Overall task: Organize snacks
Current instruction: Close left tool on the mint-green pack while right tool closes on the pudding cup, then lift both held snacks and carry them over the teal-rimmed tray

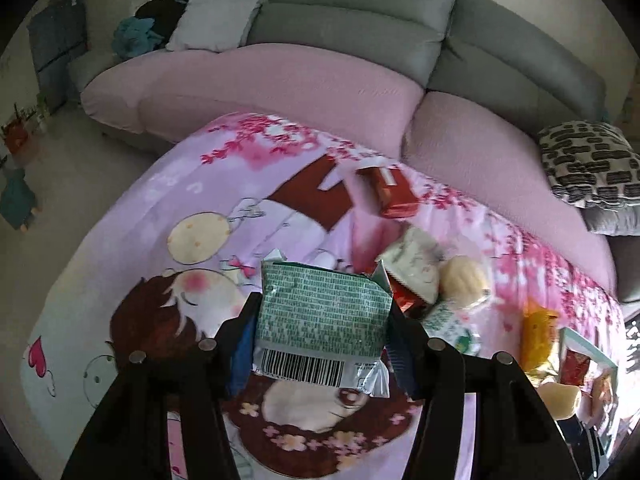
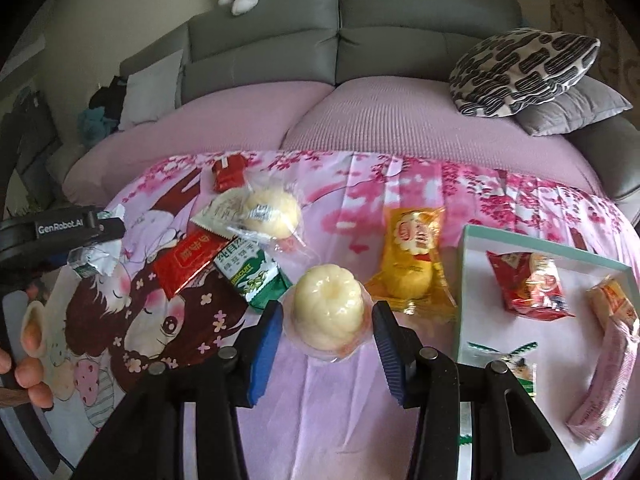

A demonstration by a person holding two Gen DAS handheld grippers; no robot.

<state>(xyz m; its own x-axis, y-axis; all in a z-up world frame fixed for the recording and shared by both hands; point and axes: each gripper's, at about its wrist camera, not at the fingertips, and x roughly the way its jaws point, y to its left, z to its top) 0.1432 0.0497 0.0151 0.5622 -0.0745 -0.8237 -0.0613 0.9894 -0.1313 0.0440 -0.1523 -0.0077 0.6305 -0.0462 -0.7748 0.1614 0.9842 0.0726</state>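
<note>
Sofa [image 2: 360, 40]: grey backs, pink-covered seats, behind everything; patterned pillow [image 2: 524, 68] at its right end.
Cloth [image 2: 340, 400]: pink cartoon print, spread over the surface where the snacks lie.
Tray [image 2: 463, 264]: white with a teal rim, at the right of the cloth; it holds a red pack [image 2: 528, 284], a pink sleeve [image 2: 608, 380], an orange-red pack at the far side and a green-printed one at the near left corner.
Loose pile [image 2: 240, 240]: red packs, a green biscuit pack, a pale sachet and a wrapped bun, overlapping, left of centre; a yellow pack [image 2: 416, 264] lies alone between pile and tray.
Left gripper [image 1: 322, 316]: clamped on a green pack [image 1: 324, 312], back side and barcode facing the camera, held above the cloth.
Right gripper [image 2: 326, 320]: jaws wide, one on each side of the jelly cup [image 2: 328, 312], which sits on the cloth; contact not evident.
Progress: early to middle, I judge; about four snacks in the tray, some seven or eight still out, two of those being handled.
Left to do: carry the green pack and the cup to the tray, then clear the pile and the yellow pack.
Hard to make out: tray's right and near edges are cut off; left view blurs the pile; how many packs overlap there is uncertain.
</note>
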